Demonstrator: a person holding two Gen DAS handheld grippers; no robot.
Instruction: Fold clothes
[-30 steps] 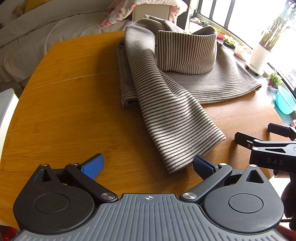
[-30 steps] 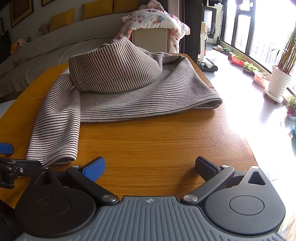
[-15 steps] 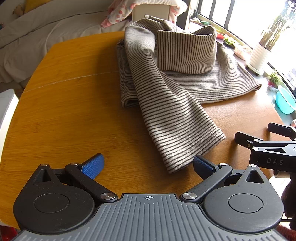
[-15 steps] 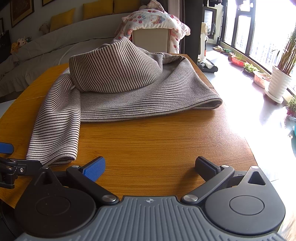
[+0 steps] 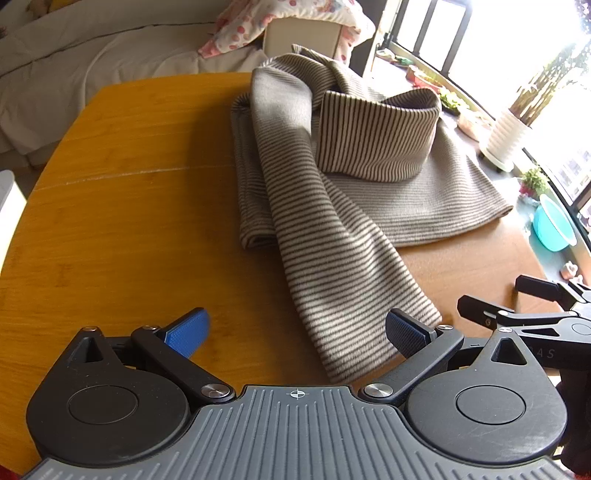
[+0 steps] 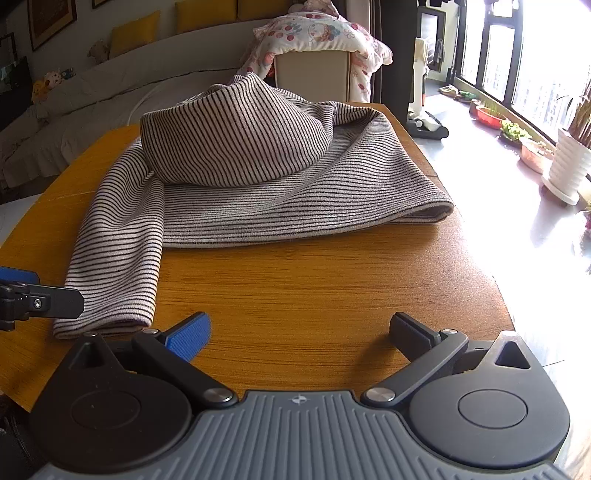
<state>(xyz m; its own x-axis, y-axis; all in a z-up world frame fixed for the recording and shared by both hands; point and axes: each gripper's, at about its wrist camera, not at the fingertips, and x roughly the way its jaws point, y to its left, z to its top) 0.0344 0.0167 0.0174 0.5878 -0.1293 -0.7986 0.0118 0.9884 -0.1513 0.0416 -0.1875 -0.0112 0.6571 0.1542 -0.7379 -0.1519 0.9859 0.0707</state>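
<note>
my left claw [image 5: 295, 326] hangs low over the near edge of the table [image 5: 129, 221], its fingers spread wide with nothing between them. the blue ribbed pads [image 5: 188, 332] are bare. the cuff end of the striped sleeve [image 5: 354, 295] lies just ahead, touching or nearly touching the right-hand finger – i cannot tell which.

my right claw [image 6: 299, 332] is likewise spread apart and empty, over bare wood near the table's front edge. in its view the left claw's dark tip pokes in from the left, beside the sleeve's cuff.

the garment [image 6: 258, 177] is a soft, fine-ribbed knit in pale grey with thin dark stripes. its body lies roughly flat across the far-right half of the table, folded along a rounded edge at the right. a hood-like flap [image 6: 236, 140] is heaped on top in a domed mound, and one long sleeve runs out from the left side toward me, flat on the wood.

the table is warm orange wood with a visible grain and rounded corners – a faint seam crosses its left part.

beyond it stand a pale sofa [image 6: 92, 96] with yellow cushions, a quilt with red print [image 6: 325, 33] draped over a box, and at the right bright windows, a white ribbed plant pot [image 6: 569, 166] and a teal basin [image 5: 554, 225] on the floor.
</note>
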